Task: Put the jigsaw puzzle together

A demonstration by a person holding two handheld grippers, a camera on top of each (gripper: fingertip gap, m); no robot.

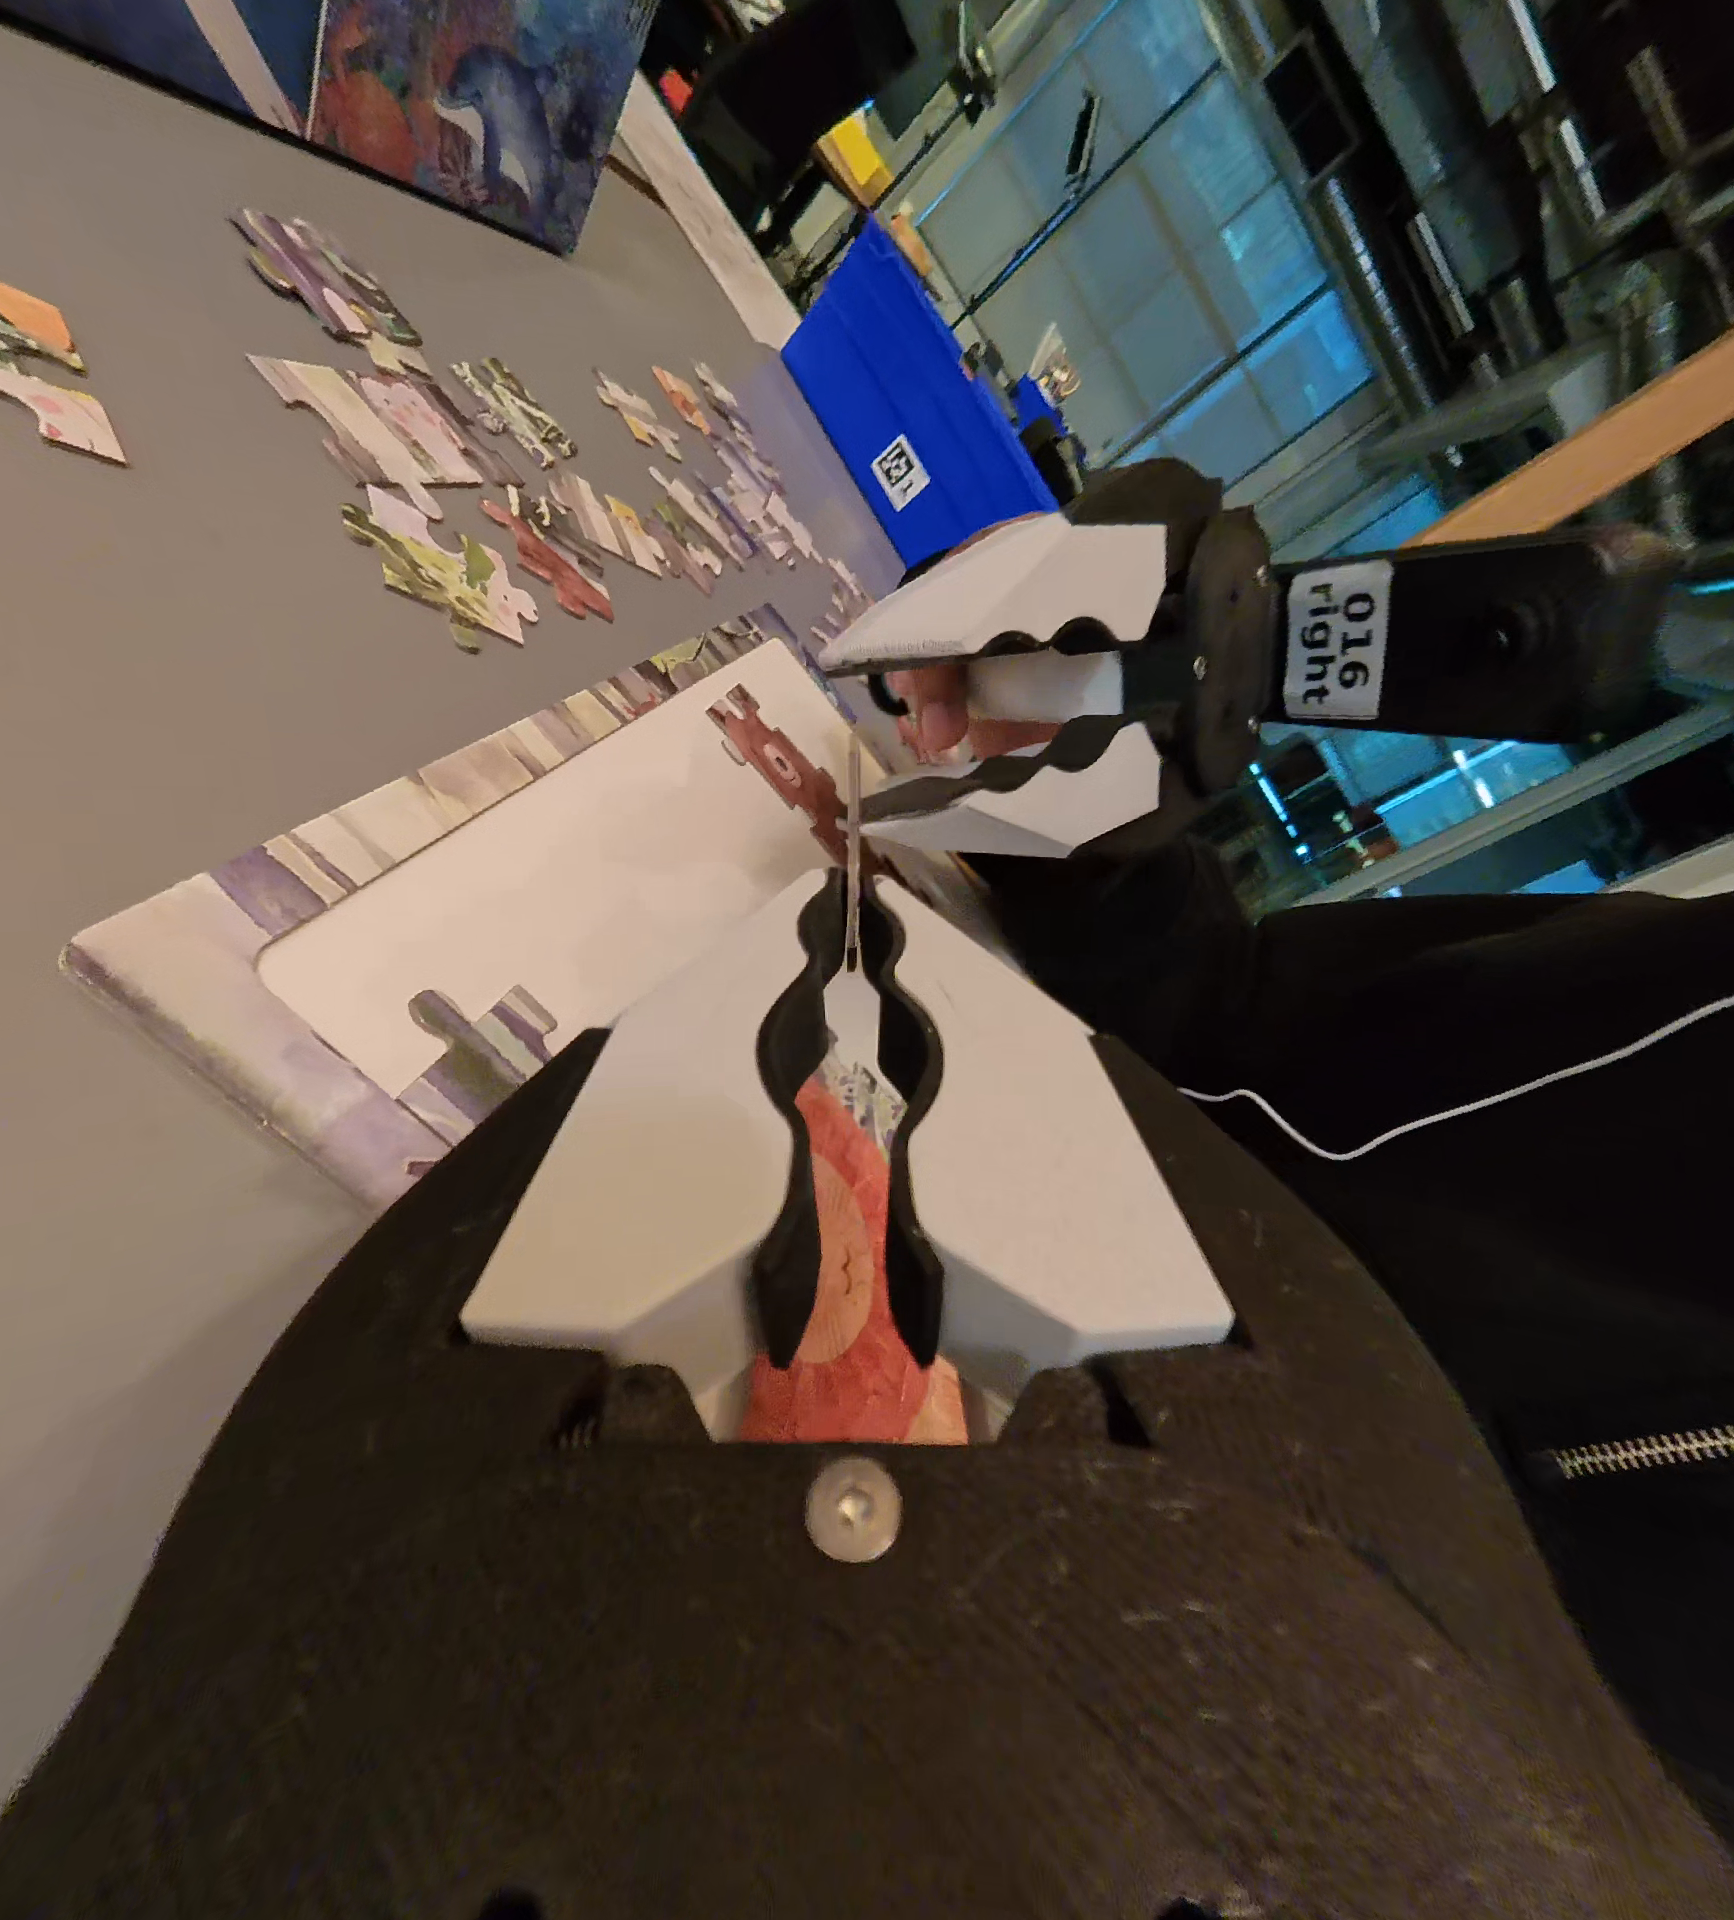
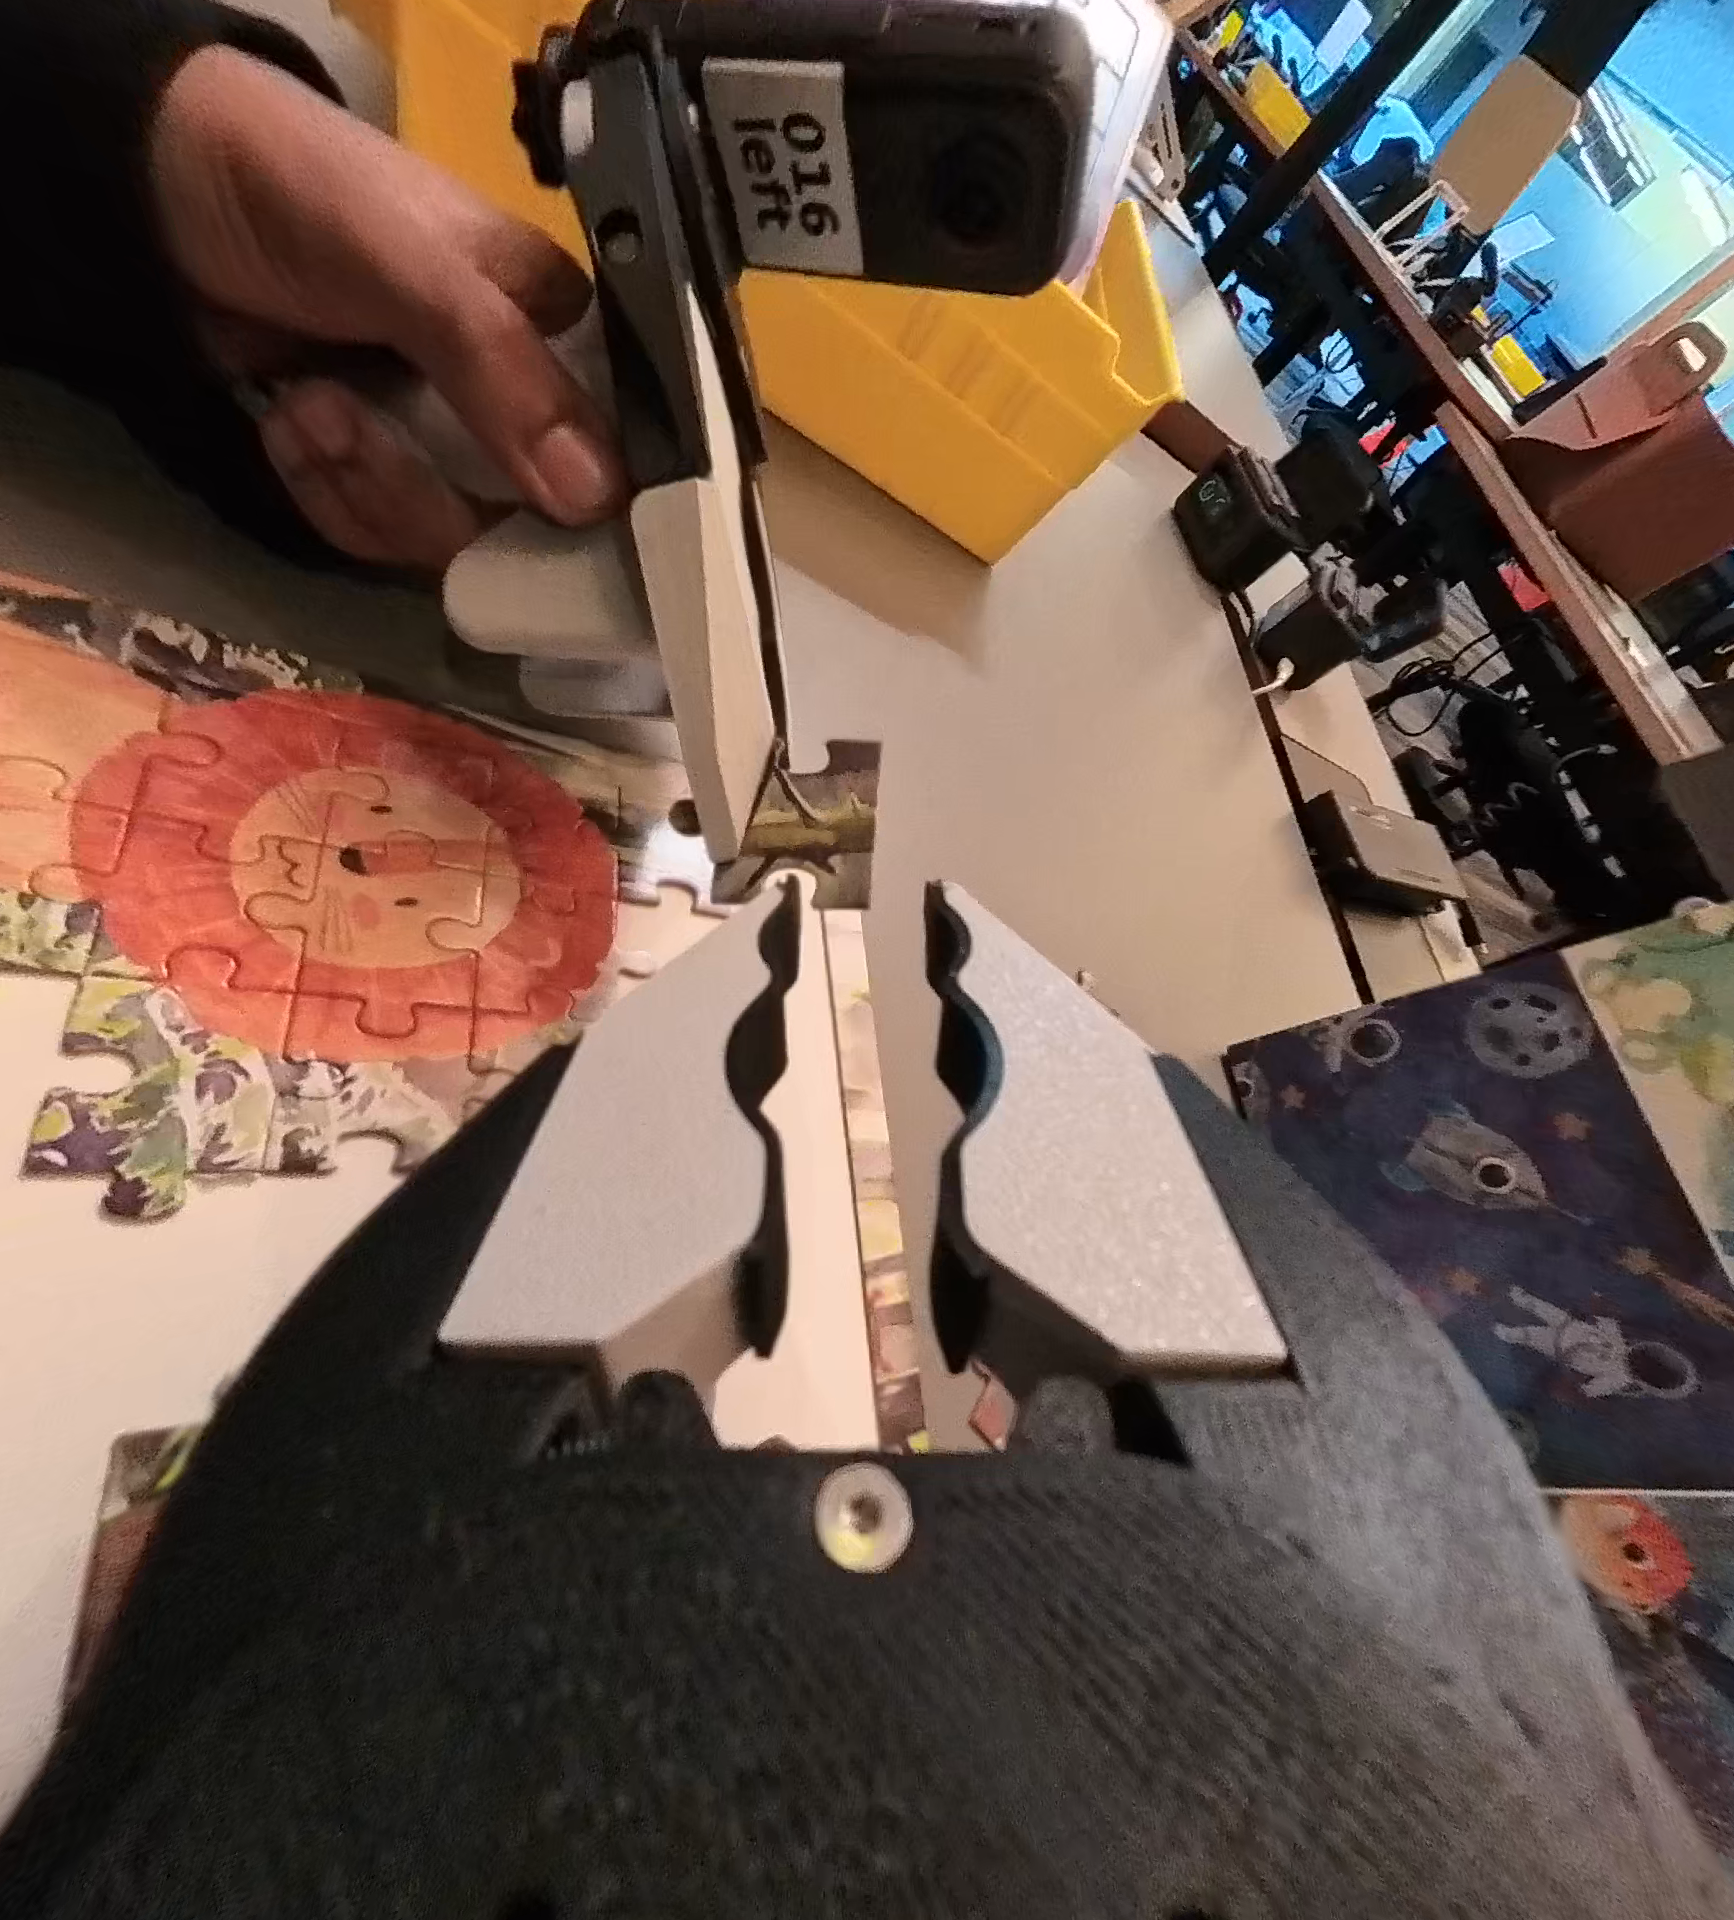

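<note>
Left gripper [image 1: 850, 914] clamped on a single puzzle piece [image 2: 821, 821], held edge-on above the puzzle tray [image 1: 489, 914]. From the right wrist view the piece shows dark green and yellow foliage, pinched at one side by the pale finger [image 2: 717, 665] of the left tool. A hand [image 2: 395, 343] in a dark sleeve grips that tool's handle.

Right gripper [image 2: 863, 904] sits just beside the held piece, jaws apart, nothing between them. In the left wrist view its lower finger looks very close to the piece's edge; contact cannot be confirmed.

Tray lies on the grey table [image 1: 63, 727]. Partly filled: assembled lion section [image 2: 354, 873], orange mane, with leafy pieces joined round it. A small purple cluster [image 1: 478, 1049] occupies a near corner of the tray.

Loose pieces [image 1: 489, 499] spread on the table beyond the tray, well apart from it, face up.

Also noted: picture board [image 1: 489, 104] with a whale at the table's far edge; blue bin [image 1: 894, 416] past it; yellow bin [image 2: 946, 364] behind the left tool; space-themed board [image 2: 1517, 1195] to the right of the right gripper.
</note>
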